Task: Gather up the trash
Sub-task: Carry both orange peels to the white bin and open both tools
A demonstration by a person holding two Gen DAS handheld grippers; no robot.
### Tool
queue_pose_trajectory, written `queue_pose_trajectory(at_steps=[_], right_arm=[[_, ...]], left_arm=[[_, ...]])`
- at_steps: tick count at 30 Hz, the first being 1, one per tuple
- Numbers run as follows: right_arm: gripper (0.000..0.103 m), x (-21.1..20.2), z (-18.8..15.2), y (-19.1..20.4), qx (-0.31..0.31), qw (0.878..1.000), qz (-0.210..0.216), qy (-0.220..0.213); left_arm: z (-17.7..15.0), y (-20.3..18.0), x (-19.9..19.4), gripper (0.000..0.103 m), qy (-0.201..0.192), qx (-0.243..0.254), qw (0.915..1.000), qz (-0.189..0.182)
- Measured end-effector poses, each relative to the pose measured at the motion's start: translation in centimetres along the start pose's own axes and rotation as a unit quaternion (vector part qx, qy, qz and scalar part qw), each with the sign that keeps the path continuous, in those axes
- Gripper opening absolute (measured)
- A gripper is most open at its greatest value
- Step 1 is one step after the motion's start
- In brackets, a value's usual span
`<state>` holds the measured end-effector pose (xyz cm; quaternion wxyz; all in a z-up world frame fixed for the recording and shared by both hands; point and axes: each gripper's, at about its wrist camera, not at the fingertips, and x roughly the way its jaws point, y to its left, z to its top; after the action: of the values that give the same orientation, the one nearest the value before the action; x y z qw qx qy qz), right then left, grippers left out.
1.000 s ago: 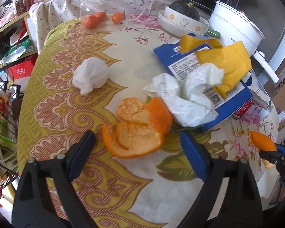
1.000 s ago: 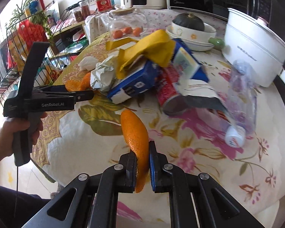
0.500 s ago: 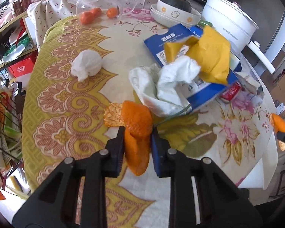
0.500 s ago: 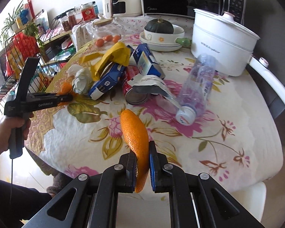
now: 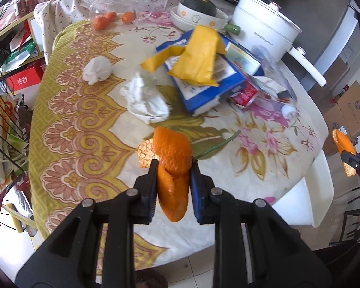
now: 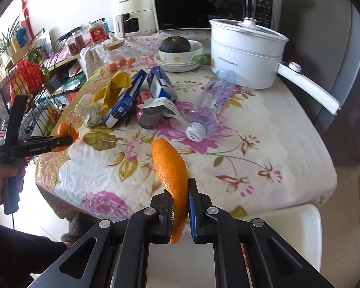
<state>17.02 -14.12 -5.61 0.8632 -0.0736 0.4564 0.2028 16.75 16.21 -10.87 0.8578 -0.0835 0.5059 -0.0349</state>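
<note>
The left tool (image 5: 174, 180) was clenched on a folded orange peel (image 5: 172, 163), both pads pressing its sides, the peel lifted clear above the near edge of the bench (image 5: 84, 129). Its lower tip hung down between the tool's black arms; one pale pithy flap stuck out left of the pad. The right tool (image 6: 180, 206) was likewise clenched on a second peel strip (image 6: 171, 168), which rose above the pads and hid the cloth directly behind it. From the left wrist view the right tool appeared only at the far right rim, cut off, with its peel partly visible. The person's left hand (image 6: 2, 175) was cropped by the frame edge. On the bench lay a tissue ball (image 5: 97, 70), a loose crumpled tissue (image 5: 145, 100), a blue carton (image 5: 204, 88) under a yellow wrapper (image 5: 199, 55), and a red can (image 6: 147, 116) largely buried beneath paper scraps, its label unreadable. A clear plastic bottle (image 6: 211, 100) lay on its side just beside the can. The jar of small oranges (image 6: 118, 55) at the far edge was blurred by glare.
</note>
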Motion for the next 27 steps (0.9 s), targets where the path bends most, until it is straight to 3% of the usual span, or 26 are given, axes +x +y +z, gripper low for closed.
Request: queue_pose_trajectory(at_steps=[12,27], right_arm=[[0.011,-2.7,-2.4,-5.8,0.052,0.998,-0.034,-0.001],[0.012,-3.9,-6.9,-13.7,0.119,0.990,-0.072,0.030]], left_arm=[[0.4,-9.0,0.4,0.026,0.002,0.077,0.9958,-0.049],[-0.2,-21.0,3.0,0.026,0.030,0.158,0.9787,-0.127]])
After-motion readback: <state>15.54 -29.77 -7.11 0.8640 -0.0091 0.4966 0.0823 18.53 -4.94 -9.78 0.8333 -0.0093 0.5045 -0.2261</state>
